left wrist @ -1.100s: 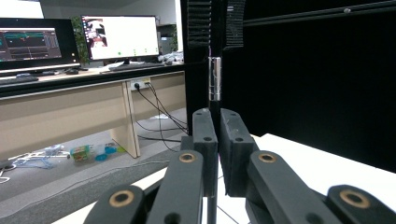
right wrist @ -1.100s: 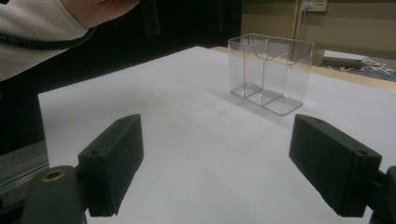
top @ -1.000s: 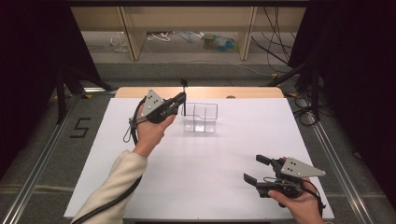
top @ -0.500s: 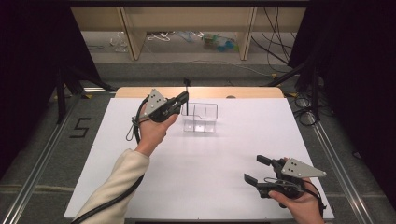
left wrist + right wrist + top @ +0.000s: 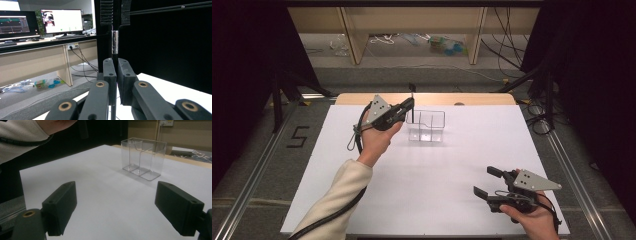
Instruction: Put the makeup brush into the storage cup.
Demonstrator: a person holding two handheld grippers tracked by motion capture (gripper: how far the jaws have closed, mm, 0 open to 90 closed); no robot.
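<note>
A thin dark upright rod (image 5: pixel 412 102) is clamped between the jaws of the left gripper (image 5: pixel 408 106), raised just left of the clear divided box (image 5: pixel 427 126). In the left gripper view a silver band on the rod (image 5: pixel 114 45) is seen, but its top is cut off and its kind cannot be made out. Well to the right of the box and nearer the person, the right gripper (image 5: pixel 487 182) is held over the white table (image 5: pixel 432 170), jaws spread wide with nothing between them.
</note>
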